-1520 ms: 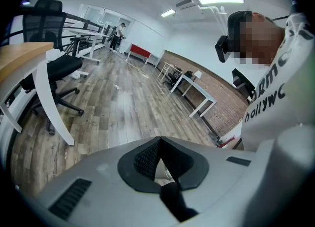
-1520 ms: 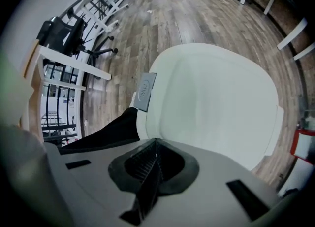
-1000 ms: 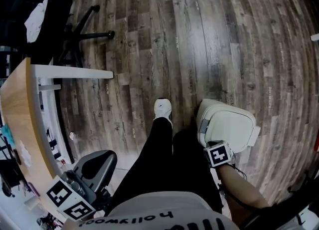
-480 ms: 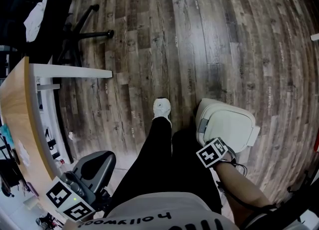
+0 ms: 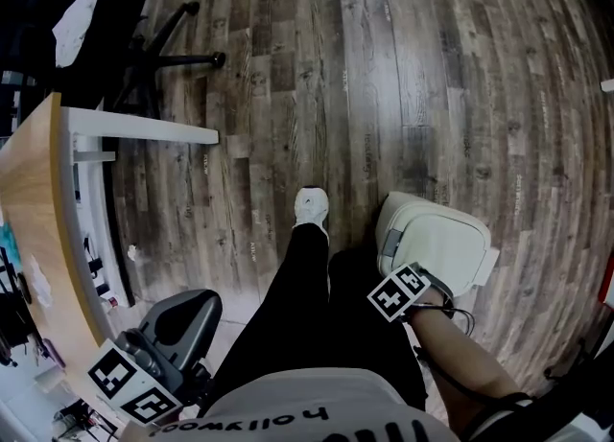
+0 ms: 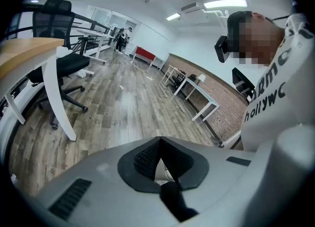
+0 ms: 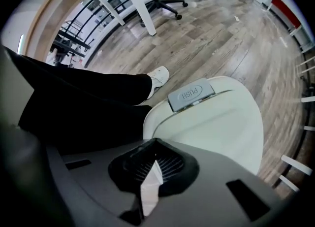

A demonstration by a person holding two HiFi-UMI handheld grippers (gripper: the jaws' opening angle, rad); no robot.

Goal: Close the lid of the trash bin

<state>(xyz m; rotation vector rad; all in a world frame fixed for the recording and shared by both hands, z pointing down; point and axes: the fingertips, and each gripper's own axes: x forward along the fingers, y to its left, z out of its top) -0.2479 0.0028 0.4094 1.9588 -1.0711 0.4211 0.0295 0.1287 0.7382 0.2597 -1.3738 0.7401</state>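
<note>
We judge the lid (image 7: pixel 216 122) of the trash bin (image 5: pixel 436 244) already shut, lying flat; right gripper (image 7: pixel 150 184) and left gripper (image 6: pixel 161 164) both show closed, empty jaws.

Dark wood-plank floor (image 5: pixel 403 66) fills a bright open office. A curved desk (image 5: pixel 34 210) with a pale wooden top and white legs stands left, with a black office chair (image 5: pixel 115 9) beyond. White tables (image 6: pixel 199 92) line a brick wall (image 6: pixel 222 113) under long ceiling lights (image 6: pixel 224 3)
</note>
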